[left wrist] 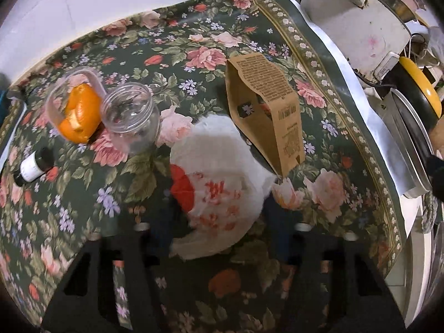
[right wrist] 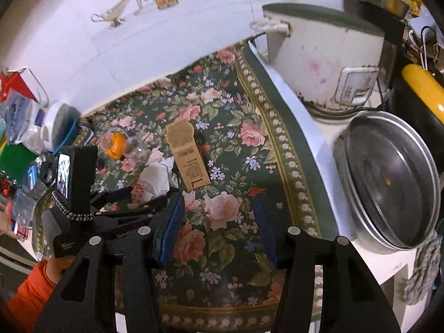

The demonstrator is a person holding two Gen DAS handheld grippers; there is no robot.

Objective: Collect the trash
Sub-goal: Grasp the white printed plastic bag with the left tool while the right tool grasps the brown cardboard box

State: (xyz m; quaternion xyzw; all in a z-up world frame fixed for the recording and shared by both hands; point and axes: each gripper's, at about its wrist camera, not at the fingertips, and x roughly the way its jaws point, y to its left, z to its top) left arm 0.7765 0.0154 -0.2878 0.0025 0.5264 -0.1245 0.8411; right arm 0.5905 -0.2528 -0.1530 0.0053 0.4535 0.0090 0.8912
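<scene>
Left claw (left wrist: 219,222) has the crumpled white plastic bag with red print (left wrist: 219,177) sitting right between its blue pads; can't tell if they're actually pinching it. My right claw (right wrist: 219,227) hangs open over the dark green floral tablecloth (right wrist: 222,127), with nothing between the fingers, and the bag (right wrist: 155,180) is off to its left. Just behind the bag stands a torn brown paper pouch (left wrist: 266,111); its print is too blurry to read. "GenR" shows on the left claw's body.

Crumpled white plastic bag (left wrist: 222,177) – beside toppled brown paper pouch (left wrist: 266,111).
</scene>
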